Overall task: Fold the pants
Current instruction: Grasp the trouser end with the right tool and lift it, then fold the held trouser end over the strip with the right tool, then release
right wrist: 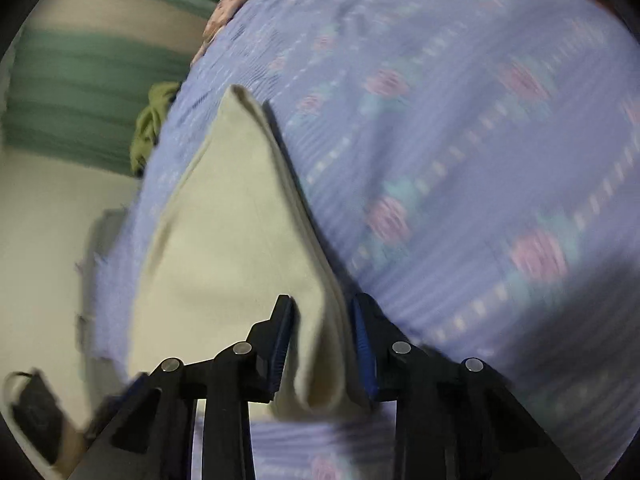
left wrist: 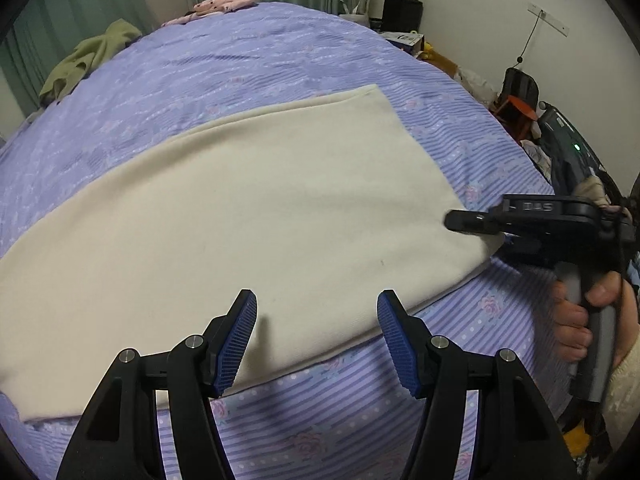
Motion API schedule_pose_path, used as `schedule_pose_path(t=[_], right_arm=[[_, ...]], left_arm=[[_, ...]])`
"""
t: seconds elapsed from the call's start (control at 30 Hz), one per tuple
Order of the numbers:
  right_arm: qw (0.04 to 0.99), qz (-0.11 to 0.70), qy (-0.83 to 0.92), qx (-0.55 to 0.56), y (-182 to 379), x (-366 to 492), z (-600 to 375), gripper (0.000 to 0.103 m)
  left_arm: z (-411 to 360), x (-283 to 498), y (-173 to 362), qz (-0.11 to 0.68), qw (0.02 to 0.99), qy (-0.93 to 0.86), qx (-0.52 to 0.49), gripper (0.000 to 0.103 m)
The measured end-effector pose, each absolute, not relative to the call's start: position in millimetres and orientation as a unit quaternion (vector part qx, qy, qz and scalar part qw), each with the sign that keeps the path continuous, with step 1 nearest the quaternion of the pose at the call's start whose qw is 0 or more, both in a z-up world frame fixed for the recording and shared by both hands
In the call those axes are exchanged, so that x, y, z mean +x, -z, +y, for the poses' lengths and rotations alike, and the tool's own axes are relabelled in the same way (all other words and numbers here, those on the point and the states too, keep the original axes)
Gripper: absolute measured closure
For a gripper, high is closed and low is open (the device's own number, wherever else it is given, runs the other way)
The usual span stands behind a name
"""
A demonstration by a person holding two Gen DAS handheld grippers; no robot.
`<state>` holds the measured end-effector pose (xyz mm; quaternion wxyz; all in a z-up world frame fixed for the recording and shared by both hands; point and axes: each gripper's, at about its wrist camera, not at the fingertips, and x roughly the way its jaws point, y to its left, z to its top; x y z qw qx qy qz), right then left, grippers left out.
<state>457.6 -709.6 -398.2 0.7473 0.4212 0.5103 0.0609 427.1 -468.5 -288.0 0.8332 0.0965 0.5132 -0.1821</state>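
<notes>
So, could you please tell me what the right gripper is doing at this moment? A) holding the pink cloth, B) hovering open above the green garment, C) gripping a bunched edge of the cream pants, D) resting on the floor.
C: in the right wrist view a fold of the cream pants sits between the right gripper jaws, over the purple bedspread.

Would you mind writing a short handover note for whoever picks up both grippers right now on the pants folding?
Left gripper: open, empty, hovering over the near edge of the cream pants.
Right gripper: its fingers are around a bunched edge of the pants at the right end; the view is blurred, so I cannot tell how firm the grip is.
Pants: lying flat on the purple floral bedspread, apparently already folded lengthwise into one long panel.
Left to do: probably bring the right end over toward the left end, then smooth and square the stack.
</notes>
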Motion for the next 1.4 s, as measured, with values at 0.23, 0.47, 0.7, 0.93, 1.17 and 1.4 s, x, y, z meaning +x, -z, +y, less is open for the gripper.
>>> schedule_pose_path(t=[0.23, 0.47, 0.7, 0.93, 1.17, 1.4], right_arm=[[0.719, 0.518, -0.116, 0.449, 416.2, 479.4, -710.2, 0.071], [0.712, 0.514, -0.140, 0.457, 419.0, 478.6, -712.2, 0.082], [0.756, 0.474, -0.099, 0.440, 371.3, 444.6, -708.8, 0.089], [0.737, 0.503, -0.078, 0.445, 400.2, 451.1, -704.5, 0.083], [0.728, 0.504, -0.149, 0.439, 409.9, 492.2, -697.3, 0.065], [0.705, 0.490, -0.197, 0.474, 416.6, 528.3, -691.4, 0.065]], left_arm=[[-470.8, 431.8, 295.3, 0.511, 0.834, 0.184, 0.098, 0.042], [-482.8, 415.1, 293.6, 0.510, 0.823, 0.217, 0.121, 0.042], [-473.1, 409.9, 292.8, 0.522, 0.821, 0.210, 0.096, 0.042], [-455.8, 424.2, 288.8, 0.512, 0.836, 0.180, 0.086, 0.042], [-457.5, 428.8, 290.2, 0.500, 0.843, 0.178, 0.090, 0.042], [-459.2, 445.4, 293.6, 0.500, 0.848, 0.163, 0.065, 0.042]])
